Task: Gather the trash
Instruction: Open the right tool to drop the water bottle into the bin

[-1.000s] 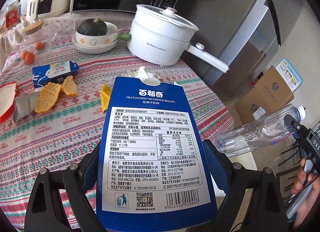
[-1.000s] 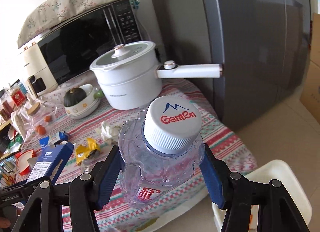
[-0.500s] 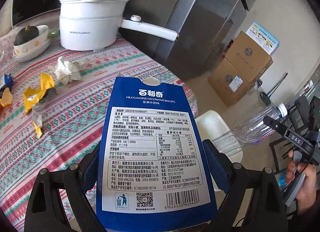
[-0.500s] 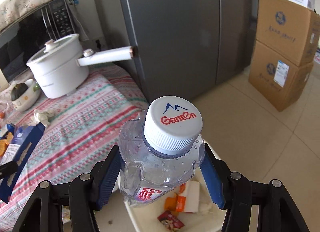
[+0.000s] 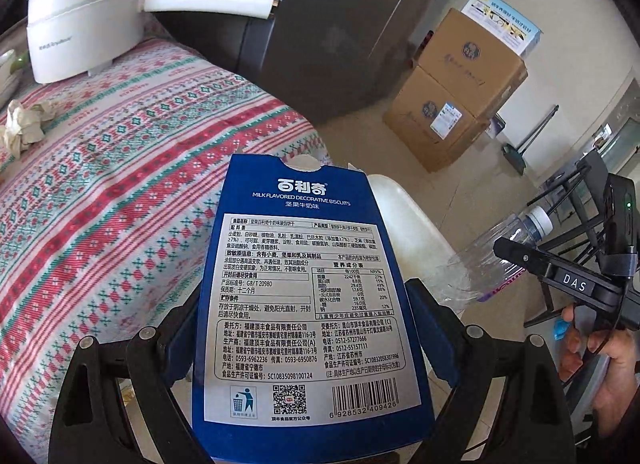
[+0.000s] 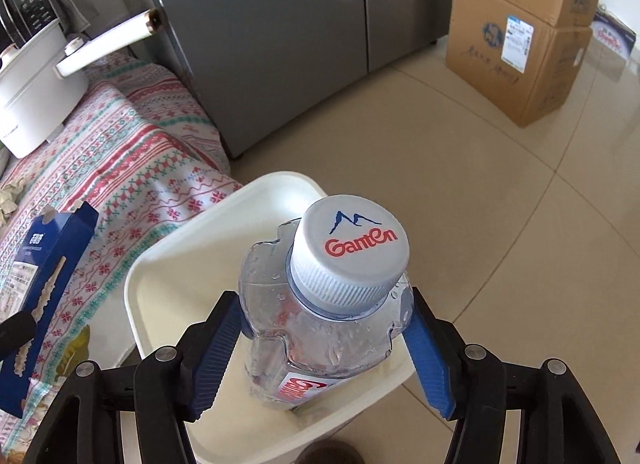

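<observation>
Left gripper (image 5: 304, 328): blue pads clamped on both side edges of a blue biscuit box (image 5: 304, 304), held upright with the printed back panel facing the camera; torn top flap up. The box sits over the edge of the table, whose patterned cloth (image 5: 120, 192) runs off to the left, and the white rim of the waste bin (image 5: 404, 208) shows just behind the box's right side.

Right gripper (image 6: 324, 340): jaws closed on the shoulders of a clear Ganten water bottle (image 6: 320, 324), white cap (image 6: 352, 248) pointing at the lens. The bottle hangs above the open white bin (image 6: 192, 264), its body pointing down toward the bin's inside. In the left view the same bottle (image 5: 496, 252) lies tilted, cap up and right, with the person's right hand (image 5: 600, 360) wrapped around the gripper handle.

Beyond: a white electric pot (image 5: 80, 16) with a long handle stands on the cloth, a crumpled tissue (image 5: 24, 124) lies near it. A grey fridge (image 6: 280, 32) is behind the table, with stacked cardboard boxes (image 6: 520, 36) on the tile floor.
</observation>
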Demonstrator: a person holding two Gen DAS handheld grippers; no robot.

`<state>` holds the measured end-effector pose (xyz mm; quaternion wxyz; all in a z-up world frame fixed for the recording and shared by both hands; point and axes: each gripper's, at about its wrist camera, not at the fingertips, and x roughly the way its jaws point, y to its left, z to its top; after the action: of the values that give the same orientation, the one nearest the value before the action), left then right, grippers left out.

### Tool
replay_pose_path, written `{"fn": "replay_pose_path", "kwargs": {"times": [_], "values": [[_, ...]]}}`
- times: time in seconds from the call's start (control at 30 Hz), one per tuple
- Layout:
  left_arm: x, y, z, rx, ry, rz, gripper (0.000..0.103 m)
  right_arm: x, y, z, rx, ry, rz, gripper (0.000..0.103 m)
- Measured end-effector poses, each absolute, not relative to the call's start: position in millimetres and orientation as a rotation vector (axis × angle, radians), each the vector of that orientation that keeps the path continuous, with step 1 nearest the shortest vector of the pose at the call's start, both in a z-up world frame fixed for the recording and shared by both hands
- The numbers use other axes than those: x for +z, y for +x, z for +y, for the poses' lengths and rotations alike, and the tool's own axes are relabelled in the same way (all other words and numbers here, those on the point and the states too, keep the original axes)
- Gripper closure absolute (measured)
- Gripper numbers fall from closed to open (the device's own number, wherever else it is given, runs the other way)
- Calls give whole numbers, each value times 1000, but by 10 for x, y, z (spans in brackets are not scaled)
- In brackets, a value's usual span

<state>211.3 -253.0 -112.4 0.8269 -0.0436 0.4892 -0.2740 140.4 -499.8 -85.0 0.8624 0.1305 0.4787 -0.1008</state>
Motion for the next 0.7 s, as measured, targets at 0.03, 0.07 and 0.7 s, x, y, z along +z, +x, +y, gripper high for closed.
{"fn": "replay_pose_path", "kwargs": {"times": [0.03,0.07,0.7], "values": [[-1148,2122,-2580,-589,-89,1041,9,-862,1407,-5025,-216,275,1006,33],[-1168,2135,-2634,-594,-82,1041,9,-870,1406,-5040,-220,274,1009,33],[-1280,2131,-2947,-668,-89,991,0,-785,1204,-5254,-251,291,986,19]]}}
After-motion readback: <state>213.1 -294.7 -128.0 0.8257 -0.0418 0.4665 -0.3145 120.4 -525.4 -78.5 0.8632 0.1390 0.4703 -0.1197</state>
